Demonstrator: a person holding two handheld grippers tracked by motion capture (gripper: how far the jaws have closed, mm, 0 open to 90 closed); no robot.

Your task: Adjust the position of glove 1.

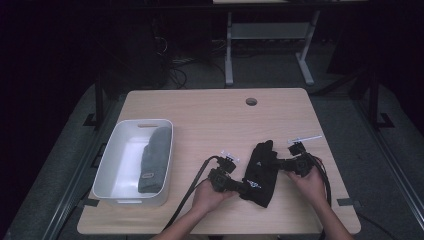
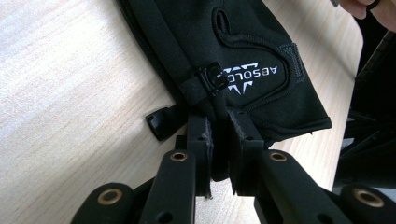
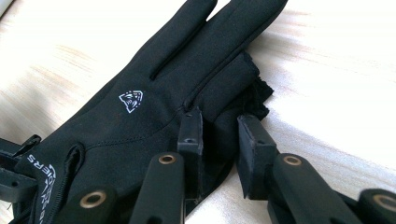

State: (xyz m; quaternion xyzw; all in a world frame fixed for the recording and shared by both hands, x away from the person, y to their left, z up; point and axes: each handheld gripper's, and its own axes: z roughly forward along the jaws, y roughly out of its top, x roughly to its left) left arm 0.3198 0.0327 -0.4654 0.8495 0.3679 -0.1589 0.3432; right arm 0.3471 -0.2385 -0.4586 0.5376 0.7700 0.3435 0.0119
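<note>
The left gripper (image 2: 218, 135) pinches the black glove's (image 1: 261, 172) cuff edge; the right gripper (image 3: 219, 140) clamps its thumb side. From above, a white bin (image 1: 112, 160) holding a grey glove (image 1: 154, 159) sits beyond the left gripper on the table (image 1: 210, 110).

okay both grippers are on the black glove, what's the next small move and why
Probably lift the black glove a little off the table with both grippers together. The left gripper is pinched on its cuff edge and the right gripper brackets a finger, so an even lift keeps it flat for the white bin, where a grey glove lies.
</note>
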